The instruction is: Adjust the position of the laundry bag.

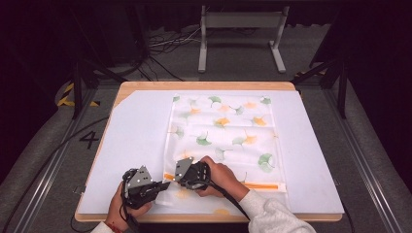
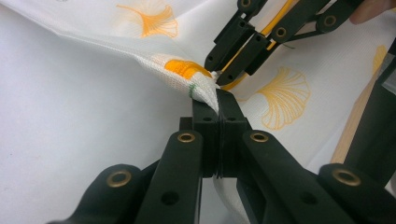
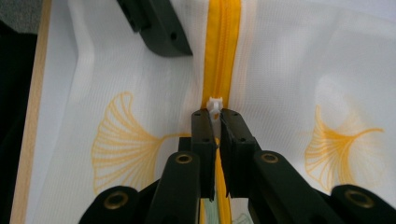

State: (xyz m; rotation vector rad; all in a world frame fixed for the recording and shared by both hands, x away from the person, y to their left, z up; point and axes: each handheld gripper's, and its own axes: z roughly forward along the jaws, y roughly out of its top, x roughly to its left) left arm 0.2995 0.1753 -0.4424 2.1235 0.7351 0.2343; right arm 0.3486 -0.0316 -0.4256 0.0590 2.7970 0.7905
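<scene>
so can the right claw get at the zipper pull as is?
Looks like yes: the right claw is already closed around the white zipper pull, while the left claw pinches the fabric beside it.

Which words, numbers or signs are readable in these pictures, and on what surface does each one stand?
"4": a dark numeral on the grey floor left of the table, at.
No readable text on the leaf-print bag or on either gripper; the yellow-black floor stripes carry no words.

White ginkgo-print zip bag (image 1: 221, 138) lies flat, orange zipper (image 3: 220, 46) nearest.
</scene>
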